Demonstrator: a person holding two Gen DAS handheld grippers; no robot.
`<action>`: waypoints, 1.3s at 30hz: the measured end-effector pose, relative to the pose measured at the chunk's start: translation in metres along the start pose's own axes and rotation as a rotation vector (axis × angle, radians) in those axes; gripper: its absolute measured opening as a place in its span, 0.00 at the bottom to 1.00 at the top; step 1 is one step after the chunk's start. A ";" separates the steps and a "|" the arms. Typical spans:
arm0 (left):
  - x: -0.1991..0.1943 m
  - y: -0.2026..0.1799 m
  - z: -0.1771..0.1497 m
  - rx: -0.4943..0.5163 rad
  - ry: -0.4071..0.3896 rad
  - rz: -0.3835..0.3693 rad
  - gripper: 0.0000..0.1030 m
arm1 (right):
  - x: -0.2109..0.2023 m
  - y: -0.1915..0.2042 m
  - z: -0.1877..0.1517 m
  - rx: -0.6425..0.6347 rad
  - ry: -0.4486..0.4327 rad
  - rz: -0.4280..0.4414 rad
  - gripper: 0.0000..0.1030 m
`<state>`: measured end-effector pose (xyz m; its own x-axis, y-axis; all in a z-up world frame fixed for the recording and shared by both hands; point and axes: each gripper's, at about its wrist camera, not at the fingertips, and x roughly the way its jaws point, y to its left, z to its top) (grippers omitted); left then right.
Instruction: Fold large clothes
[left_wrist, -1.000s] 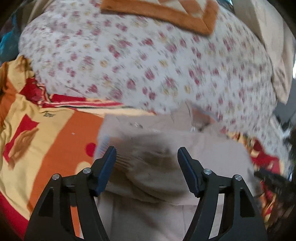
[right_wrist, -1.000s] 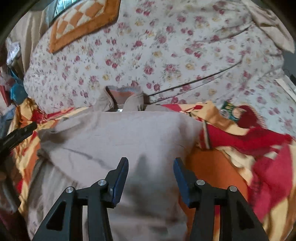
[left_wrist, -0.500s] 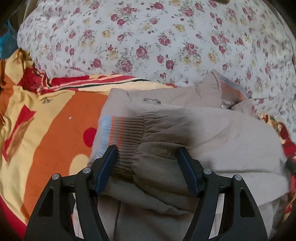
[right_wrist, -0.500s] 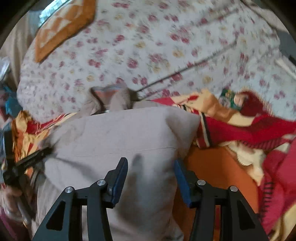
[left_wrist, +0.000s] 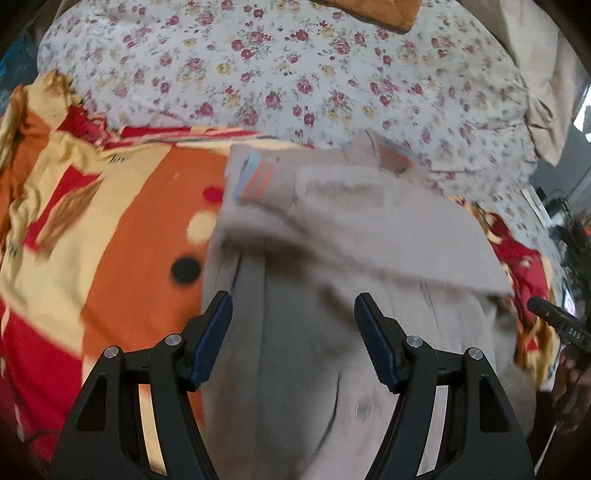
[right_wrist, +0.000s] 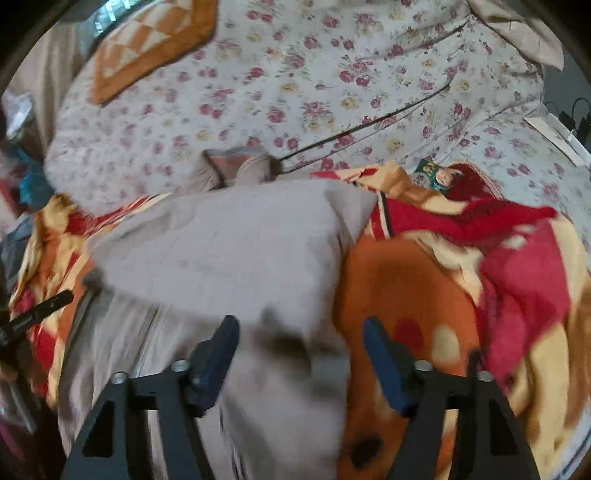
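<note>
A beige jacket (left_wrist: 369, 229) (right_wrist: 229, 243) lies folded on an orange, red and yellow blanket (left_wrist: 122, 229) (right_wrist: 424, 280). Its sleeve is laid across the body, and the cuff (left_wrist: 255, 179) with blue and orange stripes rests at the upper left. The collar (right_wrist: 236, 162) points to the far side. My left gripper (left_wrist: 292, 306) hovers open over the jacket's lower part, with the cloth lying loose below its fingers. My right gripper (right_wrist: 300, 332) is over the jacket's right edge with its jaws opening; the pads are not pressing the fabric.
Behind the jacket a floral quilt (left_wrist: 295, 74) (right_wrist: 295, 92) bulges up, with an orange checked cushion (right_wrist: 147, 48) on top. The blanket is bunched in red folds (right_wrist: 480, 218) at the right. A beige cloth (right_wrist: 517, 26) hangs at the far right corner.
The left gripper has pulled back from the cuff, which now lies farther away on the jacket. The right jaws have spread wider and pulled back along the jacket's right edge.
</note>
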<state>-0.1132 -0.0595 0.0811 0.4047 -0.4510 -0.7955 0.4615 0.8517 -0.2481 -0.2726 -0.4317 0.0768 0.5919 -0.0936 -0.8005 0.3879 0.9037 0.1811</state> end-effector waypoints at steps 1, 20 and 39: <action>-0.005 0.003 -0.010 -0.002 0.008 -0.004 0.67 | -0.008 -0.002 -0.009 -0.008 0.000 0.000 0.67; -0.042 0.040 -0.123 -0.108 0.158 -0.064 0.67 | -0.038 0.006 -0.149 0.048 0.219 0.208 0.67; -0.052 0.041 -0.141 -0.166 0.118 -0.188 0.67 | -0.057 0.032 -0.172 -0.007 0.209 0.306 0.68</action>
<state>-0.2269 0.0367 0.0346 0.2252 -0.5795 -0.7833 0.3803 0.7924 -0.4769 -0.4153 -0.3255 0.0297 0.5223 0.2684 -0.8095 0.2100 0.8795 0.4271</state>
